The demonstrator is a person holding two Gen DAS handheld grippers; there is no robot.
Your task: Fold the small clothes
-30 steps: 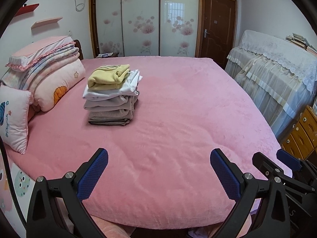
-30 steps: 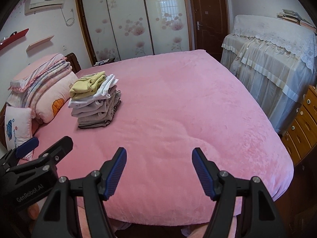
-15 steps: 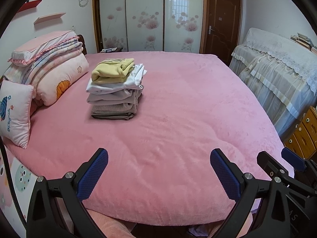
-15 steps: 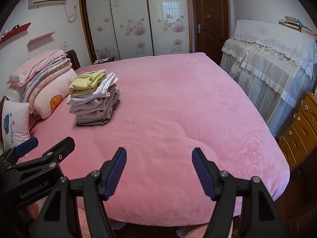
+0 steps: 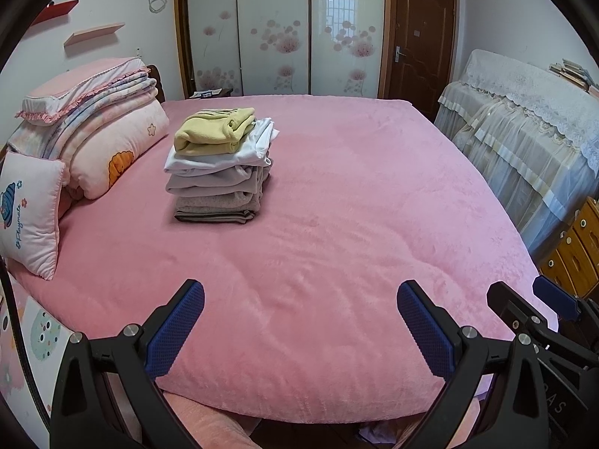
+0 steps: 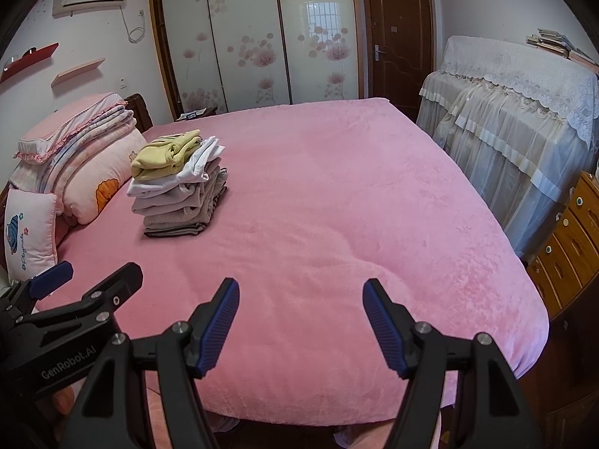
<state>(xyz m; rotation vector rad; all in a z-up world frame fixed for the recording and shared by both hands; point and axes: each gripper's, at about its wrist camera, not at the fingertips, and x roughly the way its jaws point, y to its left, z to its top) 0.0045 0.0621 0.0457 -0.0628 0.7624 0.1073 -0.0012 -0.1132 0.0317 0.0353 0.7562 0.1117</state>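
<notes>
A stack of folded small clothes [image 5: 221, 166] [image 6: 176, 187] sits on the pink bed [image 5: 337, 224] [image 6: 337, 205], towards its far left; a yellow piece lies on top, then white, then several grey ones. My left gripper [image 5: 299, 295] hangs open over the bed's near edge, with nothing between its blue pads. My right gripper [image 6: 301, 292] is open too and holds nothing, beside the left one and well short of the stack. In the left wrist view the right gripper [image 5: 539, 307] shows at the lower right edge; in the right wrist view the left gripper [image 6: 93, 280] shows at the lower left.
Folded quilts and pillows [image 5: 93, 142] [image 6: 75, 157] are piled at the bed's left end. A lace-covered piece of furniture [image 5: 524, 131] [image 6: 516, 112] and a wooden drawer chest [image 5: 576, 250] [image 6: 572, 239] stand to the right. Wardrobe doors [image 5: 277, 30] and a brown door [image 6: 397, 37] lie behind.
Both views have shifted only slightly; the stack sits a little differently in frame. Both grippers stay open and empty, and nothing on the bed has moved.
</notes>
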